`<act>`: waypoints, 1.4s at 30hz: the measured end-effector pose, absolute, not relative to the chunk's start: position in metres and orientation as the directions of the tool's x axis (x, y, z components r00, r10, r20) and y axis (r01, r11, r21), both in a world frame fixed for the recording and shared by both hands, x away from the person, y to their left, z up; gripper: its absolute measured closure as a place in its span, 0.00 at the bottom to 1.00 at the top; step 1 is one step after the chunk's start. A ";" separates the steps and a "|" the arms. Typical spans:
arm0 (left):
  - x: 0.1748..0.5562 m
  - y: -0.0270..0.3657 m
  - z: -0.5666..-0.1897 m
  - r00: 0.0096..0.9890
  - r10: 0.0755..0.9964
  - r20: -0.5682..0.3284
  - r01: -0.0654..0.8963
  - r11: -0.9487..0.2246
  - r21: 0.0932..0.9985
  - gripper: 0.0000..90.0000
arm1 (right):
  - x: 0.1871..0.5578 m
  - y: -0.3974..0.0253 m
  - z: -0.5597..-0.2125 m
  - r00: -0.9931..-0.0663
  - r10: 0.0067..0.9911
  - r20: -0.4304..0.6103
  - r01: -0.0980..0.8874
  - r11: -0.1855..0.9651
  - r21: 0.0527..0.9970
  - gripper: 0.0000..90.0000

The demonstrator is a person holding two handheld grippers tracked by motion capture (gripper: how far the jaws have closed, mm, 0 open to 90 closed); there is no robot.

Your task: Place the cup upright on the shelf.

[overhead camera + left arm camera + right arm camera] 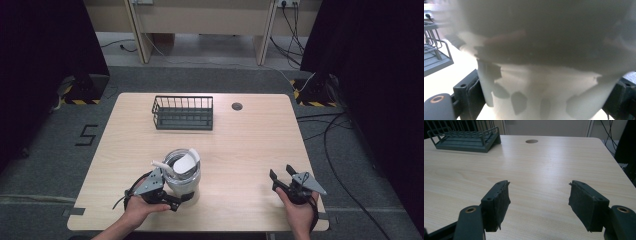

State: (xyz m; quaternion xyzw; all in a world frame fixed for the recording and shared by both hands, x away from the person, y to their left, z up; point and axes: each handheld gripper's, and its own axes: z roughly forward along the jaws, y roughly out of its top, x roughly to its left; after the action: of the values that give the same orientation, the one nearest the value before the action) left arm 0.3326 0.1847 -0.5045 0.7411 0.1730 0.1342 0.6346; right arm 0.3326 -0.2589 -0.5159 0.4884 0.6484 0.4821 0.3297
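Left gripper (175, 196) fingers clamped on white cup (183, 175); right gripper (282, 174) fingers apart, idle. Cup gripped, not yet moved to basket (183, 113).

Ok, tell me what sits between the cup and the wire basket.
Nothing: in the high view, only bare table lies between the cup and the wire basket.

Black "5" marking (87, 135) on grey floor, left of table.
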 end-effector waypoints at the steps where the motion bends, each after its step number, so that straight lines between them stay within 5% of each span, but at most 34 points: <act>1: 0.333 0.185 -0.504 0.904 0.426 -0.022 0.088 -0.136 0.987 0.10 | 0.333 -0.259 -0.516 -0.305 0.951 0.044 0.315 0.058 0.947 0.36; 11: 0.336 0.189 -0.502 0.904 0.423 -0.065 0.127 -0.120 0.985 0.11 | 0.333 -0.260 -0.516 -0.305 0.951 0.053 0.316 0.048 0.947 0.36; 42: 0.349 0.203 -0.462 0.880 0.475 -0.006 0.068 -0.113 0.991 0.11 | 0.332 -0.261 -0.516 -0.298 0.953 0.058 0.311 0.039 0.950 0.36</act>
State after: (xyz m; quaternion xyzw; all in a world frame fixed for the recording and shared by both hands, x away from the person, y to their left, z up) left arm 0.3485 0.2029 -0.4619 0.7290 0.1861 0.1590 0.6393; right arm 0.3322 -0.2607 -0.5159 0.4925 0.6414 0.4877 0.3289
